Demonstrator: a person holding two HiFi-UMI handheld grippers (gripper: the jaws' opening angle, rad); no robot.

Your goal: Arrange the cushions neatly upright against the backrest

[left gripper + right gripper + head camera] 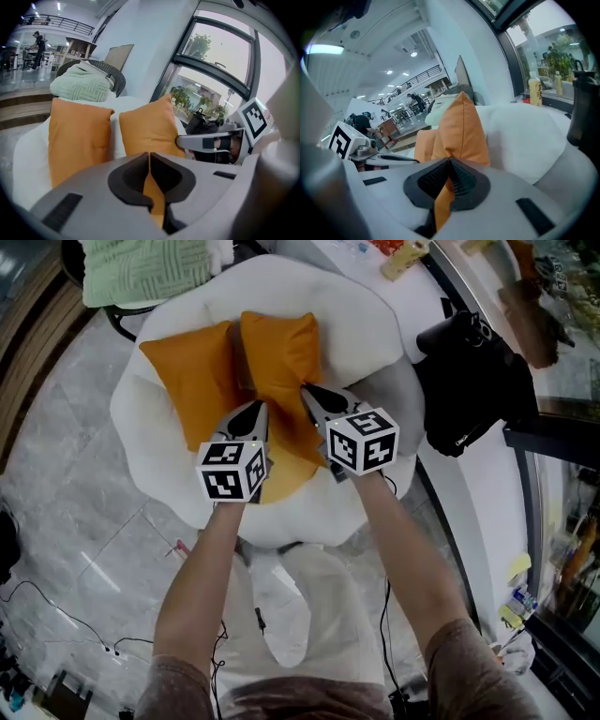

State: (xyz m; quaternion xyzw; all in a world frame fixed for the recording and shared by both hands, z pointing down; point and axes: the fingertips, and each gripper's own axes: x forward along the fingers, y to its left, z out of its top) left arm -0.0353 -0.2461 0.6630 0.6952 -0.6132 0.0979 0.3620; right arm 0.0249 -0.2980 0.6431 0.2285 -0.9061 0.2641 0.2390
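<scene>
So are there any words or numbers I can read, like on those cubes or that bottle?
No readable words or numbers anywhere.
Marker cube on the left gripper: only black-and-white squares, no letters.
Marker cube on the right gripper: the same.
Bottle by the window: label too small to read.
Black bag: small white mark, too blurred to read.

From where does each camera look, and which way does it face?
Head view: from the person's head, steeply down on the white chair and its orange cushions; forearms, left gripper, right gripper show.
Left gripper view: on the left gripper, facing backrest and windows; own jaws pinch the right-hand cushion.
Right gripper view: on the right gripper, facing the hall; own jaws pinch the same cushion.
Shared: each gripper view shows the other gripper.
</scene>
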